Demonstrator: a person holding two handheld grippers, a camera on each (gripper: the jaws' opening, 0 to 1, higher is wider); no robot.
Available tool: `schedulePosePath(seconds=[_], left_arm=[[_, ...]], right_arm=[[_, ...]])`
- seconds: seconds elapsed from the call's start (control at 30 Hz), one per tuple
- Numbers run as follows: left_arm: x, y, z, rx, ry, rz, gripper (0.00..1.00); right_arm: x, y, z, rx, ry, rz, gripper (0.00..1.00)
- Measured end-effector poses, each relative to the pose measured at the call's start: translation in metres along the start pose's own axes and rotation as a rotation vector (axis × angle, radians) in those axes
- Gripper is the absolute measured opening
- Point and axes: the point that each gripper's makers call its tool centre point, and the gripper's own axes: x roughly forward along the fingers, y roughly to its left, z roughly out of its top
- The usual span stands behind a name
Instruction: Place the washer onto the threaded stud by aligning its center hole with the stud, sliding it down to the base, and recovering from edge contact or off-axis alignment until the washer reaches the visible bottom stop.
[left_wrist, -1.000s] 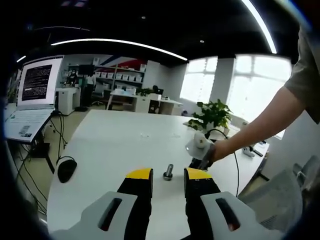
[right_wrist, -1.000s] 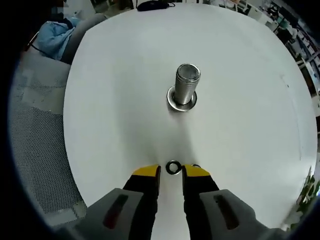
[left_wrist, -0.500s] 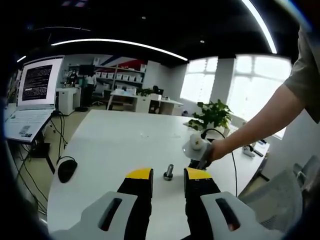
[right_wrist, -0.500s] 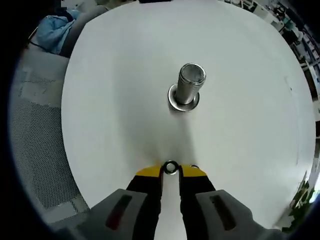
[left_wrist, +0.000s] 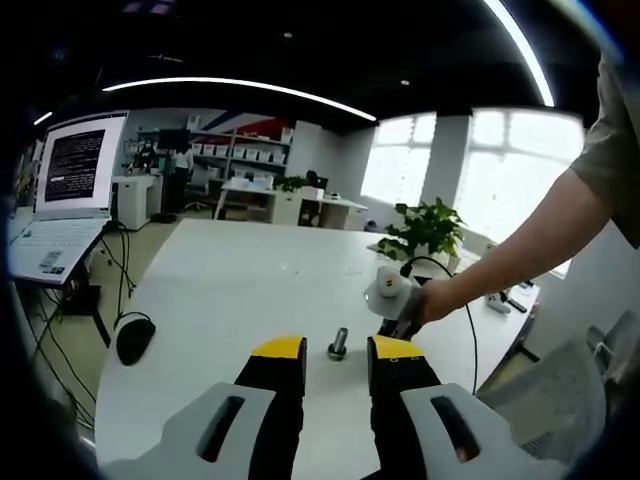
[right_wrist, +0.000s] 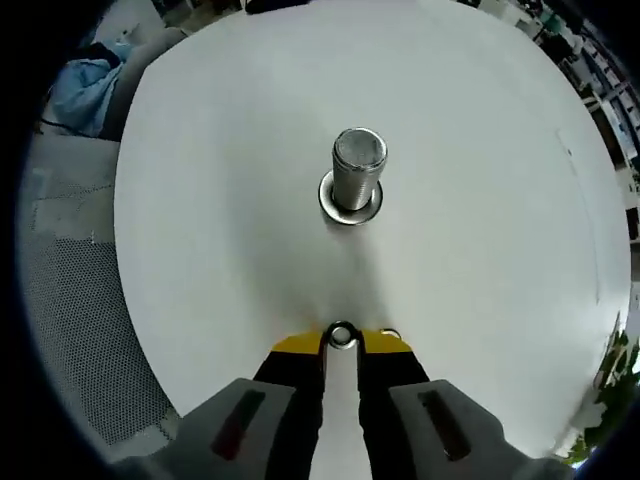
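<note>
In the right gripper view a threaded metal stud stands upright on its round base on the white table. My right gripper is shut on a small metal washer, held between its yellow tips above the table, short of the stud. In the left gripper view the same stud stands small on the table just beyond my left gripper, whose jaws stand open and hold nothing. The right gripper, held by a person's hand, hovers to the right of the stud.
A black mouse with its cable lies at the table's left edge. A laptop stands on a stand further left. A potted plant sits at the far right corner. A mesh chair stands beside the table.
My right gripper has shut on the washer and lifted it off the table. The right view has shifted, so the stud sits slightly higher and more to the left. The left gripper holds still.
</note>
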Motion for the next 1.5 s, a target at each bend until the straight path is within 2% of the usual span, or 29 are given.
schedulePosePath(seconds=[0.33,0.5,0.87,1.23,1.5], left_arm=[[0.000,-0.001,-0.001,0.001,0.002,-0.001,0.22],[0.000,-0.001,0.000,0.002,0.002,-0.002,0.22],[0.001,-0.003,0.000,0.001,0.001,-0.007,0.22],[0.000,-0.005,0.001,0.000,-0.008,-0.018,0.22],[0.000,-0.008,0.002,0.006,-0.011,-0.029,0.22]], right_arm=[[-0.001,-0.003,-0.004,0.029,-0.017,0.010,0.12],[-0.008,-0.007,-0.005,0.052,-0.043,0.005,0.13],[-0.030,-0.006,0.006,0.051,-0.122,-0.008,0.13],[-0.070,-0.018,0.009,0.057,-0.204,-0.064,0.13],[-0.087,-0.032,-0.002,0.062,-0.218,-0.106,0.13]])
